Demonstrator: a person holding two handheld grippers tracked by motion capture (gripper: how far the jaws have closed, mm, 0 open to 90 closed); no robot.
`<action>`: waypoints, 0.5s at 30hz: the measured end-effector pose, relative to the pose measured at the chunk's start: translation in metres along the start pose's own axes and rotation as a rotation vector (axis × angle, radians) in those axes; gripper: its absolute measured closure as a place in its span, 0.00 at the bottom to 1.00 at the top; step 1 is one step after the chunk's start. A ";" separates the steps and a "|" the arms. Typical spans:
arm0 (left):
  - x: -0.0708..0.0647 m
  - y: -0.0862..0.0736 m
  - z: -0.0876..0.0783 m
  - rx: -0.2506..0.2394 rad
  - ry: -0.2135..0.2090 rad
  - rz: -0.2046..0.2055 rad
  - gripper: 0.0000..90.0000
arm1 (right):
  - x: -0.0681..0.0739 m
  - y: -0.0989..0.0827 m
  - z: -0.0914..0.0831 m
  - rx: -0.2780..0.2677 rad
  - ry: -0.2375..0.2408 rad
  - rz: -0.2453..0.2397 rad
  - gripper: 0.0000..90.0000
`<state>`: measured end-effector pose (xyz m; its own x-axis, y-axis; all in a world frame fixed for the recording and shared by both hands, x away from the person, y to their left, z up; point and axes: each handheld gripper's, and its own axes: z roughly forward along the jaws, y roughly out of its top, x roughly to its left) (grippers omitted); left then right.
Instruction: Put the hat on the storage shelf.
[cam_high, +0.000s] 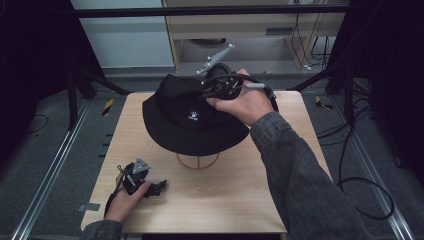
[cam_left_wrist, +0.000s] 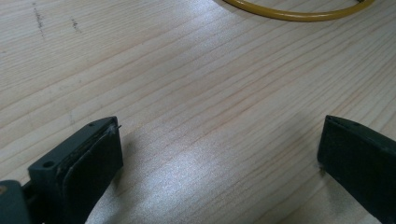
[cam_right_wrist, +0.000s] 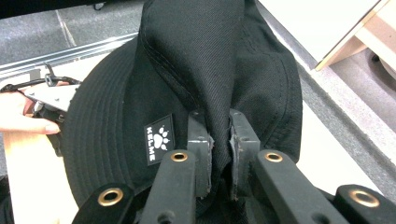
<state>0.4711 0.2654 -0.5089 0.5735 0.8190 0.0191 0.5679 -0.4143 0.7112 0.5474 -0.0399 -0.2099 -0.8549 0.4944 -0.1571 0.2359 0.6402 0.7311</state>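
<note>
both right gripper (cam_right_wrist: 219, 140) jaws pinch black hat (cam_right_wrist: 196, 60) fabric.

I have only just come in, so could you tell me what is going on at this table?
A person is handling a black bucket hat on a wire stand. The right hand-held gripper is shut on a fold of the hat's crown. The left hand-held gripper rests open on the wooden table, holding nothing.
</note>
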 end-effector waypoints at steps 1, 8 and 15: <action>0.000 0.000 0.000 0.000 0.000 0.000 0.00 | 0.000 0.000 0.001 0.001 -0.001 0.000 0.91; 0.000 0.000 0.000 0.000 -0.002 -0.002 0.00 | 0.000 -0.001 0.011 0.021 0.007 0.004 0.91; 0.000 0.000 0.000 0.000 -0.001 -0.002 0.00 | 0.000 -0.001 0.015 0.025 0.010 0.009 0.90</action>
<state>0.4711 0.2653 -0.5089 0.5734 0.8191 0.0169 0.5690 -0.4130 0.7111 0.5539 -0.0317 -0.2210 -0.8571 0.4947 -0.1438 0.2550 0.6499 0.7160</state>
